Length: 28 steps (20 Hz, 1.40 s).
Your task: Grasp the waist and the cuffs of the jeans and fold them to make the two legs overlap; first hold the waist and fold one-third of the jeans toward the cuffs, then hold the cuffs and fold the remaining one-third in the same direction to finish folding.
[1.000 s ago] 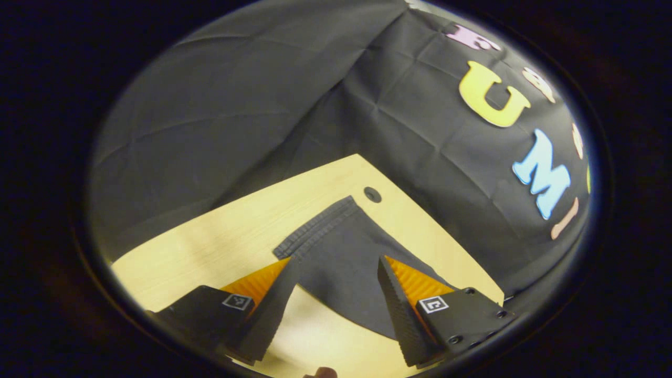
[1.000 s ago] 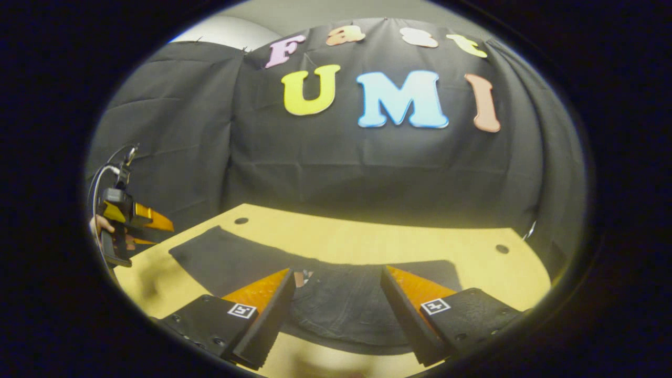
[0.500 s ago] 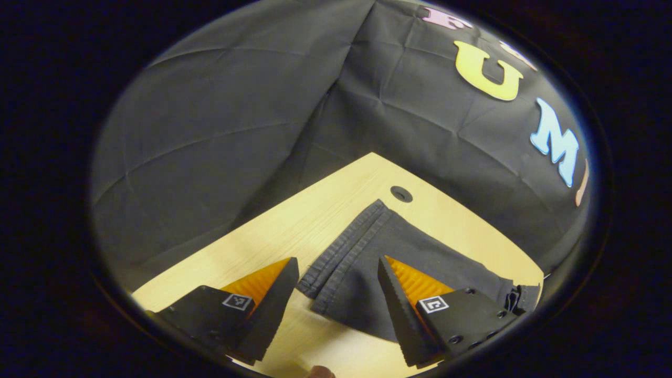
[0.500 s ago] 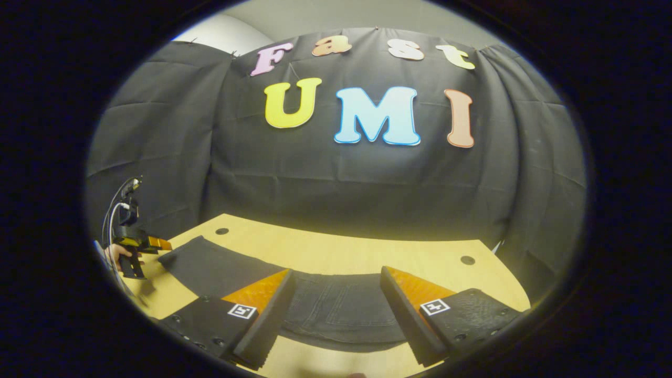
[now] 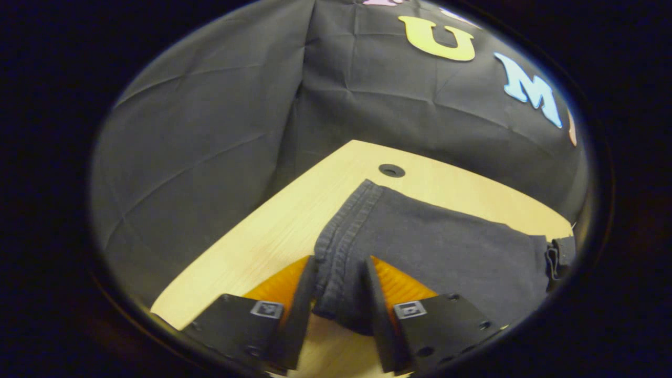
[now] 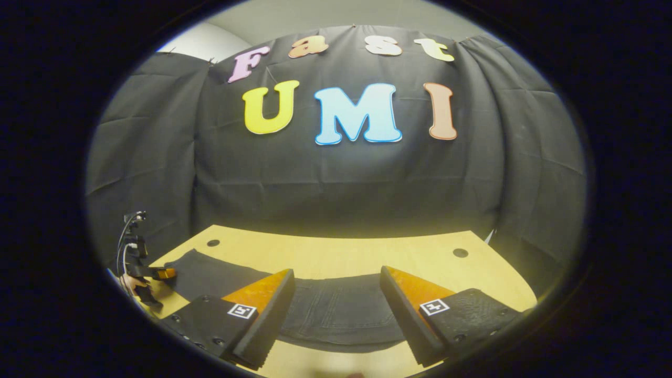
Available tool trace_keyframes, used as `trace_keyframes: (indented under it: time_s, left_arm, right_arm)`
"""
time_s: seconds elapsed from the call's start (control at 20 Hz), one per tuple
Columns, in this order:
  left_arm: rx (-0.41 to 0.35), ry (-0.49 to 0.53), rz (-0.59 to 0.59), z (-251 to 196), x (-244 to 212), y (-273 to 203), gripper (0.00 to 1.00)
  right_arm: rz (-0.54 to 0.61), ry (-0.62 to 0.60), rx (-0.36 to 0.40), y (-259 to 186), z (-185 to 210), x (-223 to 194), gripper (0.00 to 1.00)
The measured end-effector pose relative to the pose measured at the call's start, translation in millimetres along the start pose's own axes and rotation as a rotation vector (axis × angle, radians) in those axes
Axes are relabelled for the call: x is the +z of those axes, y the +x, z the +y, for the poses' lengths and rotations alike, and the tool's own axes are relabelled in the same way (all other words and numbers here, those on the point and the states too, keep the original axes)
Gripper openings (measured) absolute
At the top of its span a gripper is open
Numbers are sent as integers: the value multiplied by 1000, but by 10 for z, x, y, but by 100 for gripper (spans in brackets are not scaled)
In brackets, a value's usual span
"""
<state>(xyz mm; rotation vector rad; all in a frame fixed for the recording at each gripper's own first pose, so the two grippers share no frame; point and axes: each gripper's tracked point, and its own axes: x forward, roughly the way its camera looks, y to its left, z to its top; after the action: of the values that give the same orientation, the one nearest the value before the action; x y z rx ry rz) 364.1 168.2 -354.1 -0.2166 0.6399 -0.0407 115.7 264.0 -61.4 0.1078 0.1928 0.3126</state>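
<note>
Left tool [image 5: 338,310]: fingers closed on the jeans' cuffs [image 5: 341,236]
Right tool [image 6: 336,315]: fingers wide apart above the waist [image 6: 341,315]
Jeans [image 5: 446,252]: flat on the table [image 5: 252,252], ahead of both tools

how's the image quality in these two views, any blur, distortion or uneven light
Left gripper view: sharp on the jeans cuffs between the left gripper fingers, table edge bowed by fisheye, light falling off toward the rim. Right gripper view: table brightly lit and curved, right gripper crisp, a soft blur at the bottom edge.
</note>
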Motion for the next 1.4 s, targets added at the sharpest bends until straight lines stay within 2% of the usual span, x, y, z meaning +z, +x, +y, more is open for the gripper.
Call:
trace_keyframes:
  time_s: [0.1,0.25,0.35,0.4,0.5,0.65,0.95,1.2,1.4]
  left_arm:
    - [-22,-64,-7,26,21,-29,29]
    - [-47,-180,10,48,53,-70,17]
    - [-53,-207,10,37,78,-126,17]
    - [-60,-219,-5,13,130,-199,17]
    - [-106,-240,-48,-130,370,-416,17]
    - [-171,-230,-91,-553,704,-719,17]
    - [-302,-127,-225,-1847,1318,-1611,14]
    - [-400,-56,-242,-3066,1246,-2307,16]
    - [-436,-34,-224,-3970,893,-2671,16]
  right_arm:
    - [9,-5,-4,-15,0,-30,96]
    - [15,-21,-6,-65,-27,-23,96]
    - [-1,-28,-18,-107,-94,51,94]
    - [-12,-31,-26,-129,-127,88,96]
    - [-35,-34,-39,-188,-200,176,94]
    - [-68,-43,-46,-299,-296,298,96]
    - [-118,-42,-9,-446,-496,449,96]
    - [-152,-103,2,-598,-933,608,95]
    - [-169,-150,40,-765,-1321,657,95]
